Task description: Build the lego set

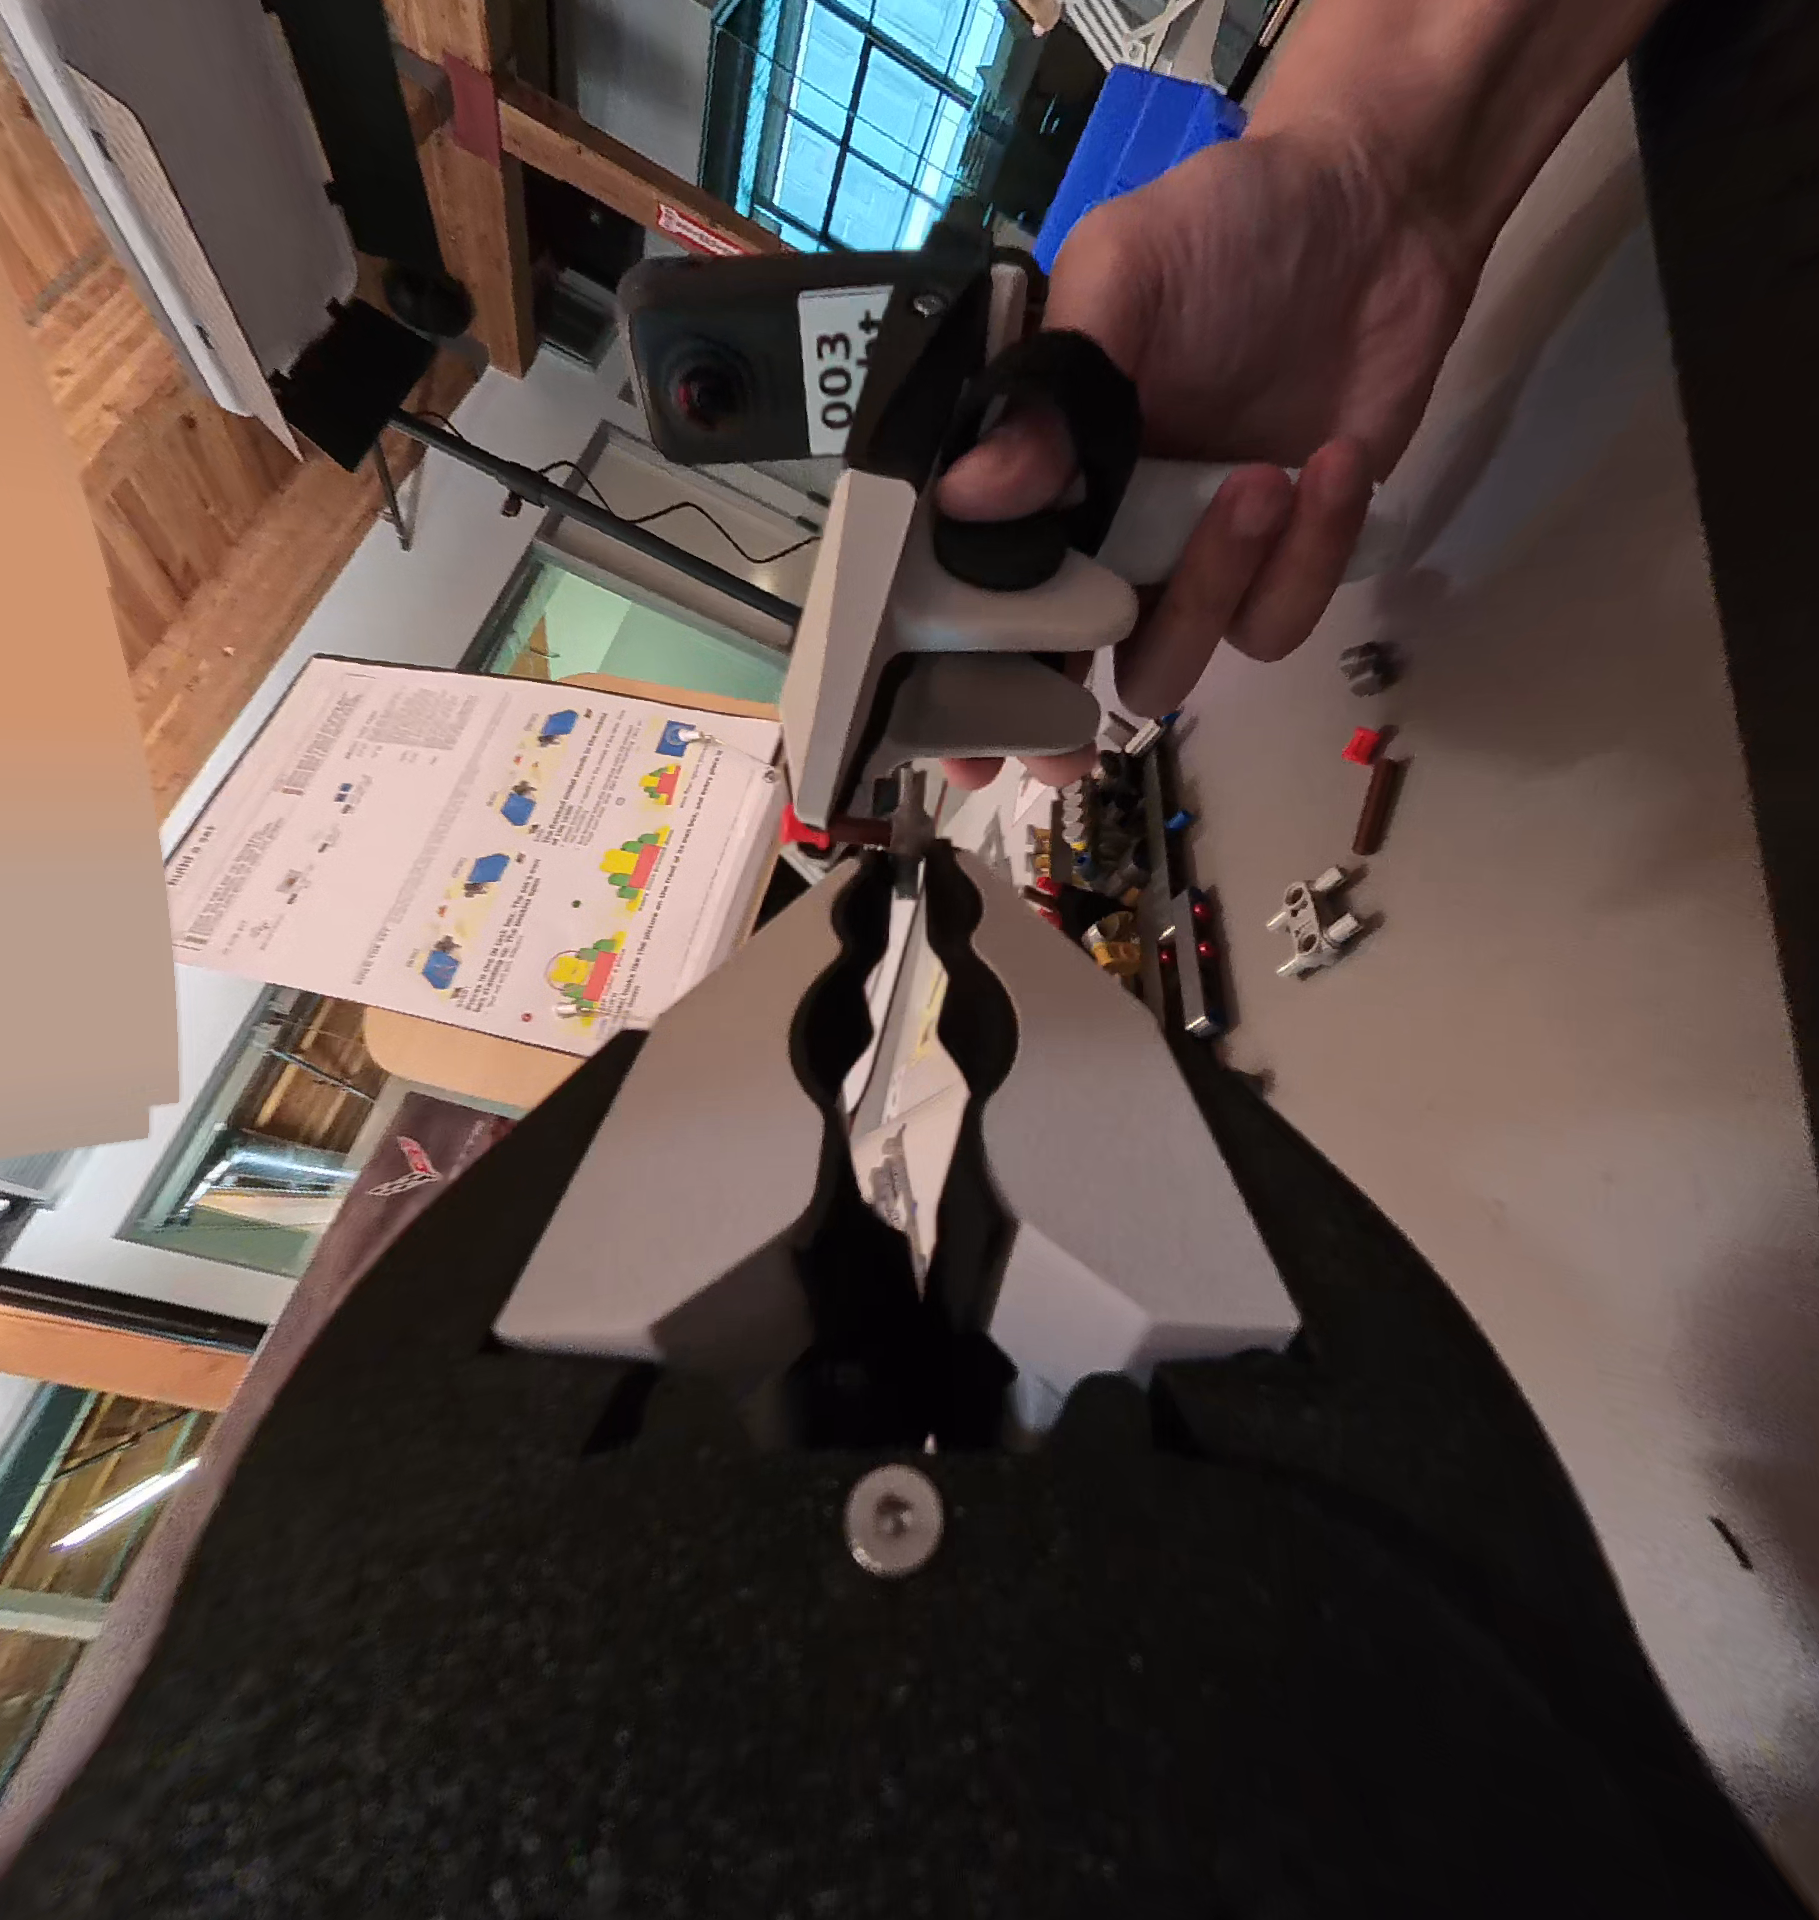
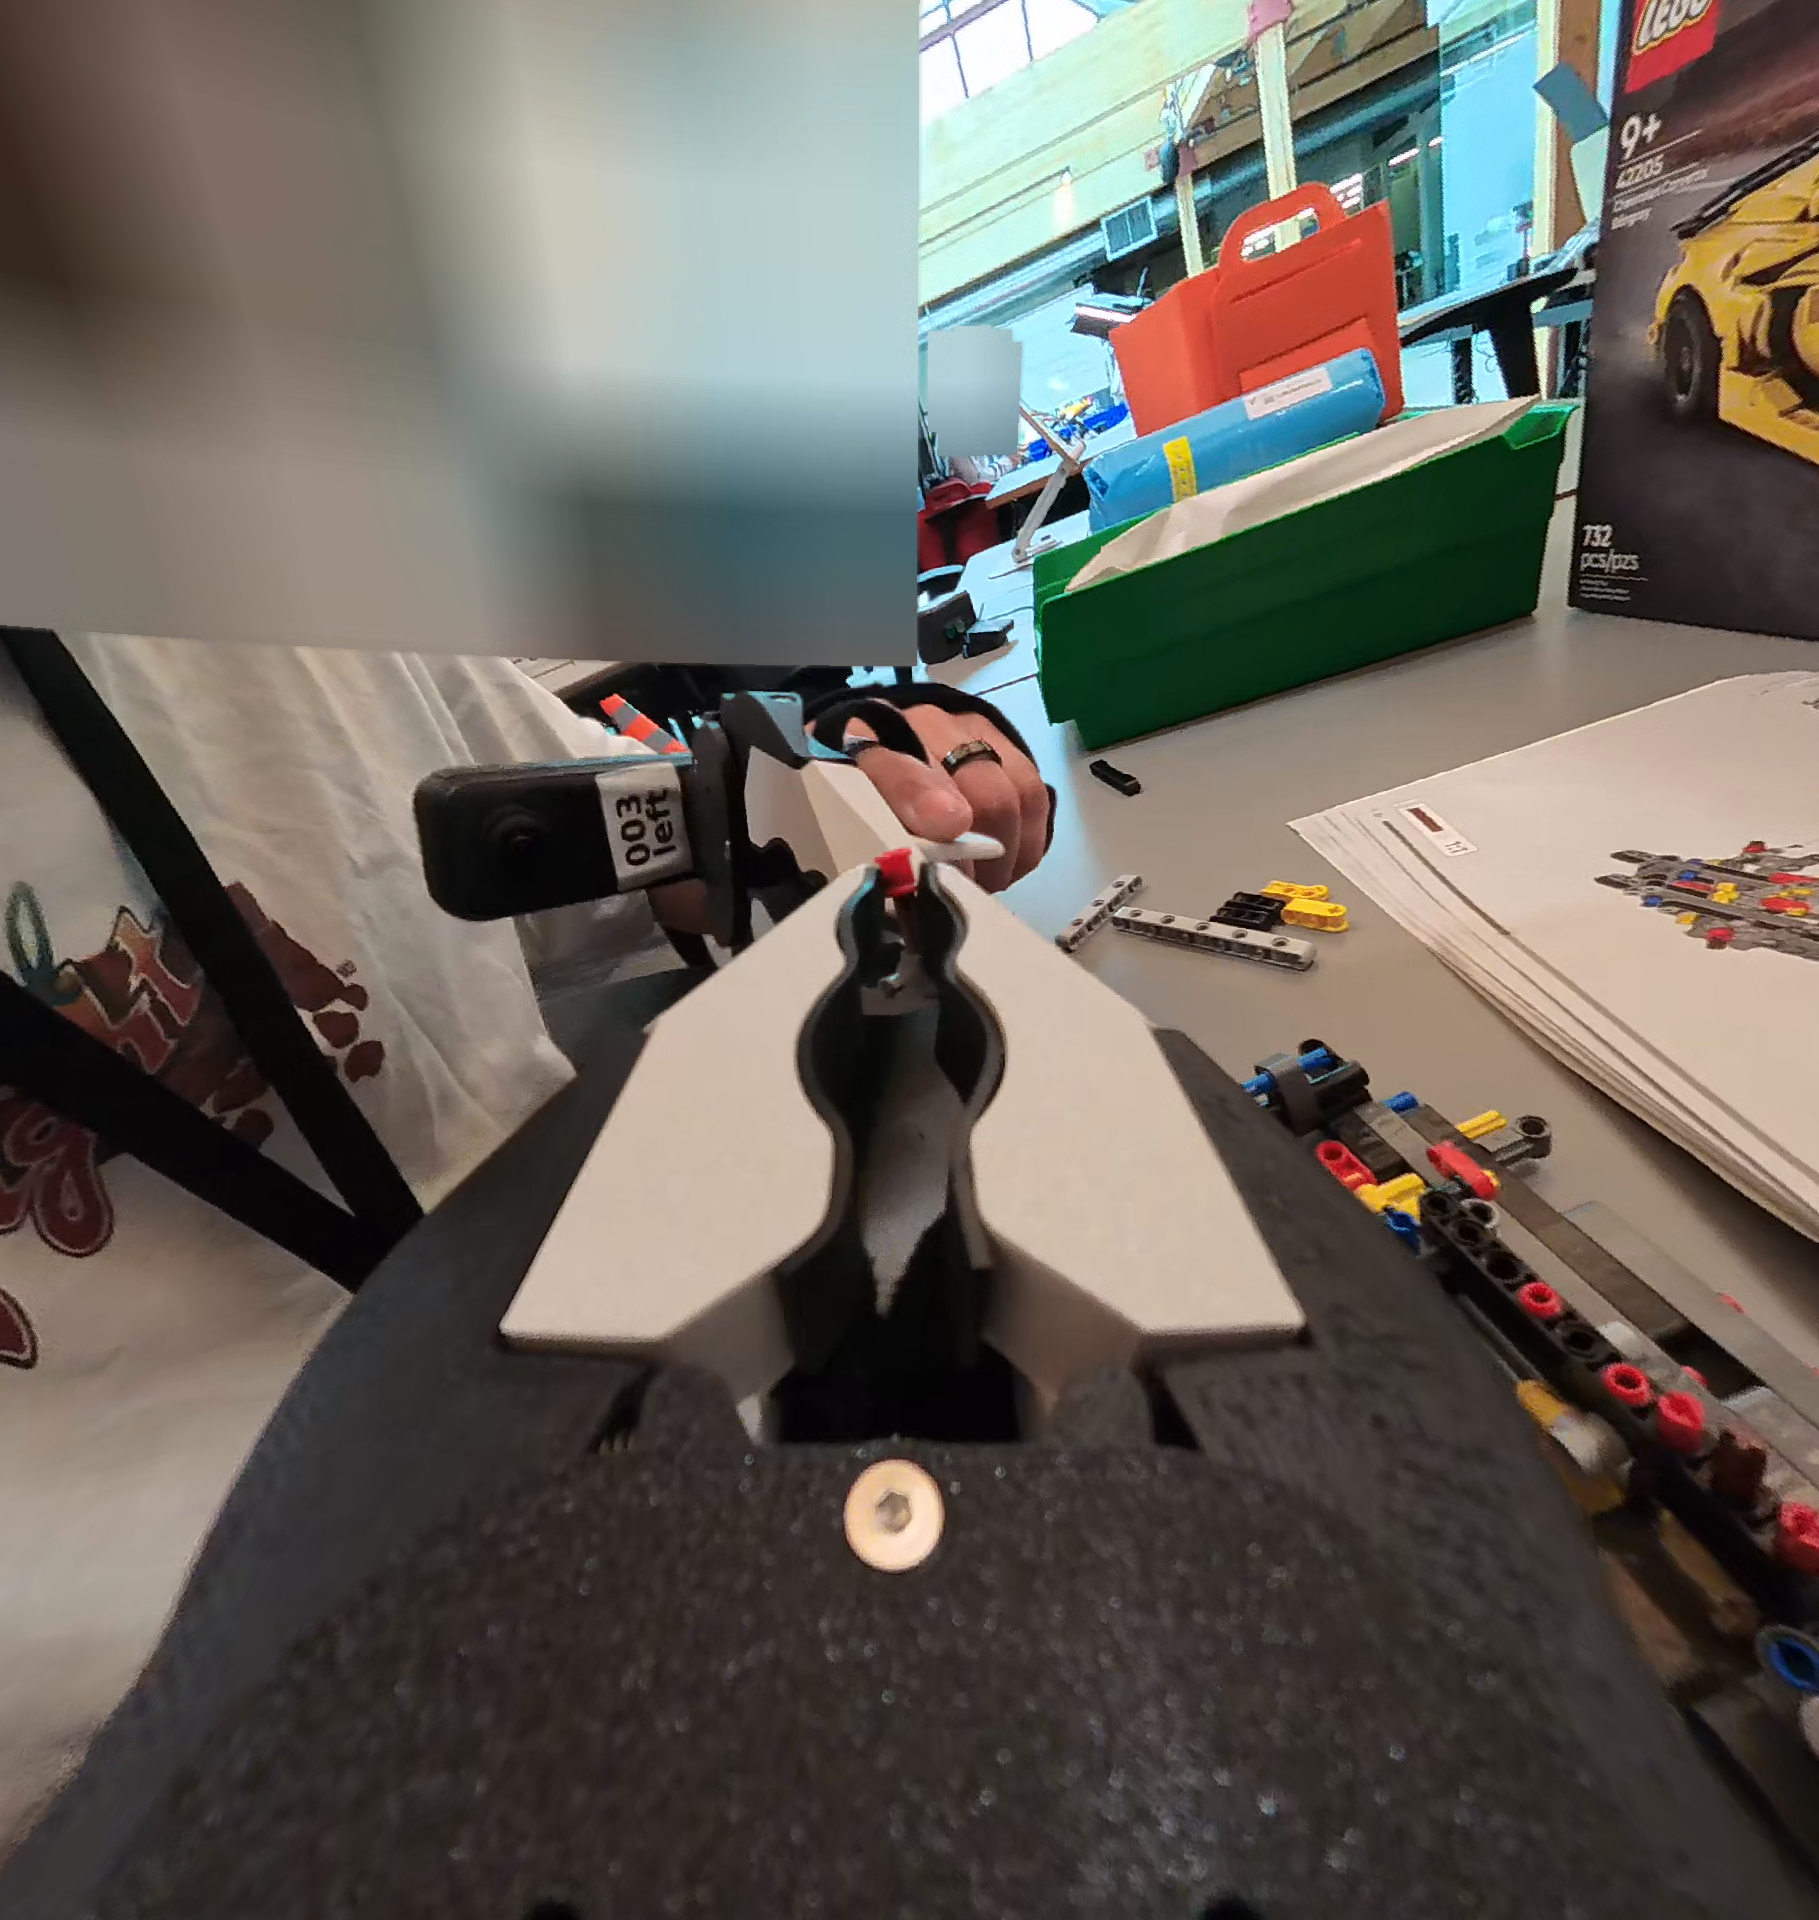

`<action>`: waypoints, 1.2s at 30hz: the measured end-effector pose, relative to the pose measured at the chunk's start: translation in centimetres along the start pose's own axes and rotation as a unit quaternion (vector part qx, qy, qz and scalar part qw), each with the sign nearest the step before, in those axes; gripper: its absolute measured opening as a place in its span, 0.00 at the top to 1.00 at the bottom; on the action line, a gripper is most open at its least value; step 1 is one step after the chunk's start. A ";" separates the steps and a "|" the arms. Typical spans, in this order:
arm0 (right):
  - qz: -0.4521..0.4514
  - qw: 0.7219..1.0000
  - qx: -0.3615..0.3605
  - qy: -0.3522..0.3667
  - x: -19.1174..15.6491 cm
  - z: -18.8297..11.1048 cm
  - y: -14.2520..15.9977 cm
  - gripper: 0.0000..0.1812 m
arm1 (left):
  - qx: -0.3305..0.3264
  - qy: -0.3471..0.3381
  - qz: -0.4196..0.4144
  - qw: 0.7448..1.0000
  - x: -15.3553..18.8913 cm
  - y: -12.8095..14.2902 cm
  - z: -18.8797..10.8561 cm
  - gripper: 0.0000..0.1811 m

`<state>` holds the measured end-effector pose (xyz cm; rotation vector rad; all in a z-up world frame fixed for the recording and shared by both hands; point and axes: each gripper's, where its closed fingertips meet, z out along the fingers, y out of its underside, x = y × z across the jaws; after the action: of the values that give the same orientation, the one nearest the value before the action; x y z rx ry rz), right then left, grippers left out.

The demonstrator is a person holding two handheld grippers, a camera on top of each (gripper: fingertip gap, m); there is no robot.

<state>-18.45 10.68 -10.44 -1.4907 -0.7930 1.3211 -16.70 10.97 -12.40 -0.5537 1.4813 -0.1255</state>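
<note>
A small lego piece (image 2: 894,940) sits pinched between the tips of two sets of grey fingers: a dark brown axle with a red bush (image 2: 894,865) at one end and a grey connector at the other, held up off the tabletop (image 2: 1144,831). In the left wrist view the same piece (image 1: 874,831) shows as red cap, brown shaft and grey part in a line. On the tabletop lie loose parts: a long grey beam (image 2: 1211,938), a shorter grey beam (image 2: 1099,912), a black piece (image 2: 1248,911) touching a yellow one (image 2: 1300,904), and a small black piece (image 2: 1114,777) apart. A long dark assembly (image 2: 1570,1340) studded with red, blue and yellow pins lies beside the open instruction booklet (image 2: 1570,935). A brown axle (image 1: 1378,805), a red bush (image 1: 1362,745), a grey connector (image 1: 1315,923) and a small grey part (image 1: 1369,667) lie separately.
</note>
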 end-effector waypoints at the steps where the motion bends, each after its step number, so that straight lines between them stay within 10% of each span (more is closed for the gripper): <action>1: 0.003 1.000 -0.003 0.003 0.1 -0.1 0.1 0.97 | 0.002 0.009 -0.010 1.000 0.2 0.0 0.0 0.97; 8: 0.022 0.997 -0.049 0.048 2.0 -0.6 1.7 0.98 | 0.016 0.120 -0.185 0.975 1.3 1.1 0.2 0.97; 17: -0.030 0.995 -0.065 0.065 2.3 -1.2 1.4 0.83 | 0.006 0.129 -0.193 0.973 1.4 1.9 0.2 0.97; 26: -0.339 0.866 -0.343 0.130 4.1 -1.1 4.0 0.76 | 0.012 0.204 -0.295 0.933 2.3 2.1 0.0 0.97; 36: -0.348 0.857 -0.367 0.097 3.8 -0.3 4.1 0.83 | -0.007 0.222 -0.276 0.935 3.3 2.5 -0.1 0.97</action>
<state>-17.90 12.72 -15.66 -1.6107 -1.6236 0.3004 -17.12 11.77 -16.40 -0.9928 1.7228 -0.7212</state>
